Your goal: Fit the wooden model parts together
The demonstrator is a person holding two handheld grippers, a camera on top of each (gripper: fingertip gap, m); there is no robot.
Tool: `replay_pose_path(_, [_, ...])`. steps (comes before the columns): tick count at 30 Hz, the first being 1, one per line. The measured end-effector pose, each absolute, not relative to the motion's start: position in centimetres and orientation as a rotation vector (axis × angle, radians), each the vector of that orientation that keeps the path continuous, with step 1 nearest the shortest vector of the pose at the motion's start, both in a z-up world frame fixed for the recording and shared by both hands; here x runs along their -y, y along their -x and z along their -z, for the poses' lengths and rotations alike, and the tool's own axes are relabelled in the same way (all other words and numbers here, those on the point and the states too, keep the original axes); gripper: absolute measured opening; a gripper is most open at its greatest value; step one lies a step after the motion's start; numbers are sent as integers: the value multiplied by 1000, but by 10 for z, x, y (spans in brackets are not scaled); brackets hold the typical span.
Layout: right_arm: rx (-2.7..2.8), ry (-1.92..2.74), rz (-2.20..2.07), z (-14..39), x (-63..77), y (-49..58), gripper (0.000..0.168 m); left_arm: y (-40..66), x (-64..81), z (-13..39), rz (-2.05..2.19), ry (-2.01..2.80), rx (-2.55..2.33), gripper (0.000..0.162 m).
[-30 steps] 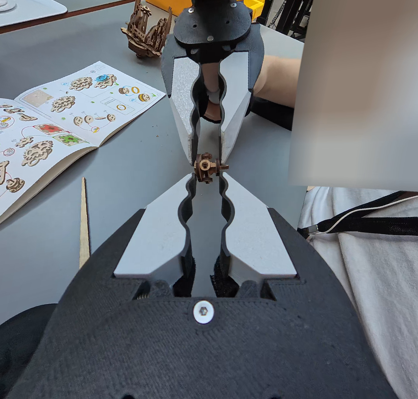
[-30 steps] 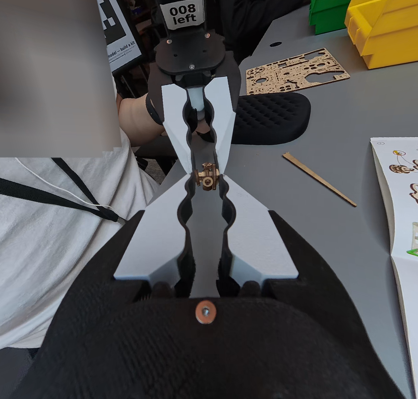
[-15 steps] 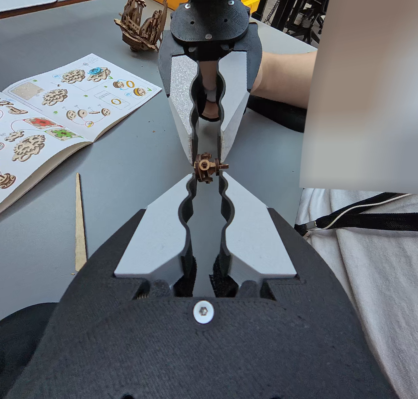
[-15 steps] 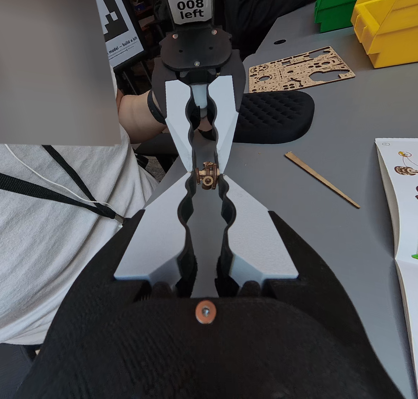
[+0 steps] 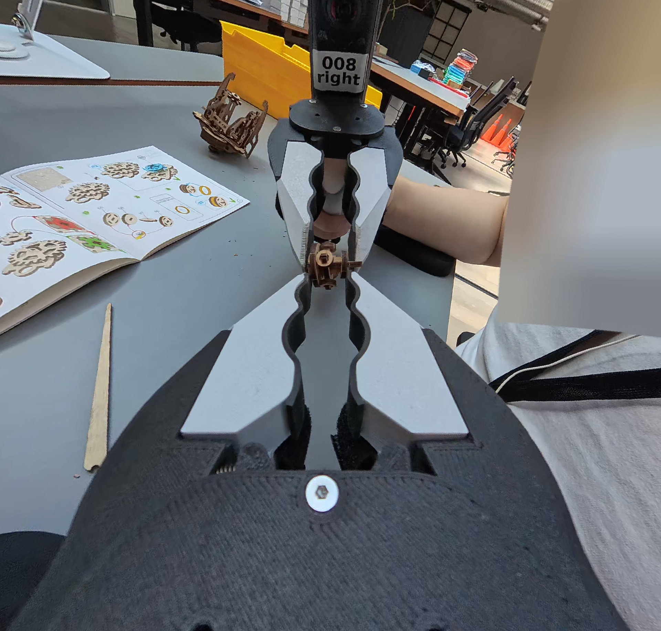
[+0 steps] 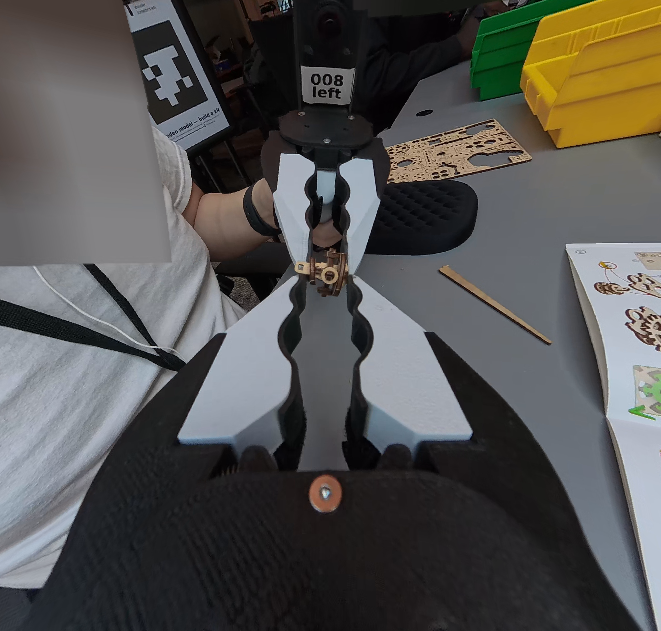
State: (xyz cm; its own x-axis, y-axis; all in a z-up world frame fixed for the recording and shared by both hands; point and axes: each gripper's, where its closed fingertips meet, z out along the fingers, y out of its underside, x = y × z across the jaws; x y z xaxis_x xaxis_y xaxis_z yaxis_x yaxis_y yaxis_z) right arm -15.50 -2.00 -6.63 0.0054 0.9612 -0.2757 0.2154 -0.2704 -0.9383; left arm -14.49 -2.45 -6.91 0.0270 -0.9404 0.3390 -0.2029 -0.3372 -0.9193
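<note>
To the left of the left gripper [image 5: 327, 281], a thin wooden stick [image 5: 98, 388] is lying flat on the grey table [image 5: 196, 309], and beyond it an open instruction booklet [image 5: 100, 213] is resting face up. Farther off, left of the right gripper [image 5: 328, 252], a finished wooden model [image 5: 229, 130] is standing in front of a yellow bin [image 5: 264, 62].

In the middle, the two grippers are meeting tip to tip above the table, and the small wooden assembly [image 5: 327, 265] is sitting between both pairs of tips. The left gripper's jaws are drawn close and appear to be pinching its lower part; the right gripper's jaws are closed in on its upper part, though exactly which piece each one grips is hard to tell. A short peg is sticking out sideways from the assembly.

From the right wrist view, right of the far gripper, a black dimpled pad [image 6: 422, 216] and a punched-out wooden sheet [image 6: 454, 152] are lying on the table.
</note>
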Motion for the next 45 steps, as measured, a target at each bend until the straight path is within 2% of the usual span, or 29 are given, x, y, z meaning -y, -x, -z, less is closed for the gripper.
replay_pose_path(9, [1220, 1598, -1331, 68, 16, 151, 18, 141, 23, 70, 1415, 1630, -1155, 18])
replay_pose_path(12, [1253, 1553, -1259, 65, 17, 149, 18, 144, 23, 59, 1443, 1574, -1149, 24])
replay_pose_path(17, [1336, 1470, -1130, 60, 23, 150, 19, 146, 26, 56, 1311, 1487, -1247, 25])
replay_pose_path(22, [1388, 1445, -1041, 62, 25, 150, 19, 143, 30, 57, 1280, 1443, -1302, 19])
replay_pose_path(45, [1501, 1207, -747, 54, 38, 155, 18, 147, 44, 51, 1025, 1217, -1429, 16])
